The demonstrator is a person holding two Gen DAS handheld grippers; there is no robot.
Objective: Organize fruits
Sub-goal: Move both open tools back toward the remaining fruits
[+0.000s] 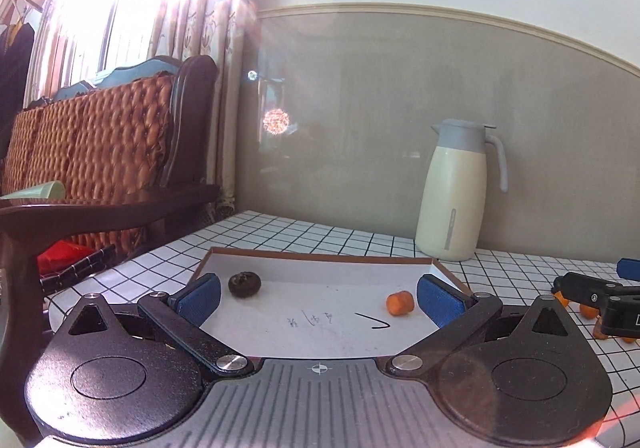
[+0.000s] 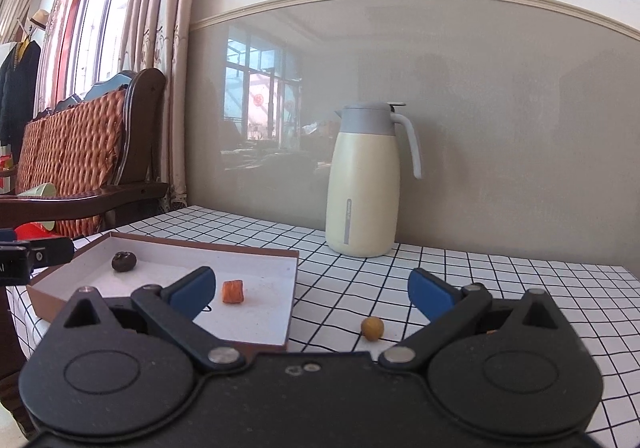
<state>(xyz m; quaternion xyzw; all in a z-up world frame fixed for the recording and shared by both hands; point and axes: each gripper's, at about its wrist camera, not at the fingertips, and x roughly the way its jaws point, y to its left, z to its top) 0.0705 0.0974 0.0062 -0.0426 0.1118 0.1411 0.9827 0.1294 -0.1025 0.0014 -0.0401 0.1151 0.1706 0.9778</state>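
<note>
A shallow white tray [image 1: 320, 262] [image 2: 294, 280] with a brown rim lies on the checked tablecloth. In it rest a dark wrinkled fruit [image 1: 244, 283] [image 2: 124, 261] at the left and an orange piece [image 1: 399, 302] [image 2: 233, 291] at the right. A small yellow-brown round fruit [image 2: 372, 328] lies on the cloth right of the tray. My left gripper [image 1: 318, 294] is open over the tray's near part, nothing between its blue pads. My right gripper [image 2: 312, 290] is open, the round fruit lying between and just ahead of its fingers. Several orange pieces [image 1: 588, 310] lie under the right gripper in the left wrist view.
A cream jug with a grey lid and handle [image 1: 456, 191] [image 2: 368, 179] stands at the back by the wall. A dark wooden chair with a woven cushion [image 1: 100, 151] [image 2: 80, 151] is off the table's left edge. A pale green cup [image 2: 38, 191] rests on it.
</note>
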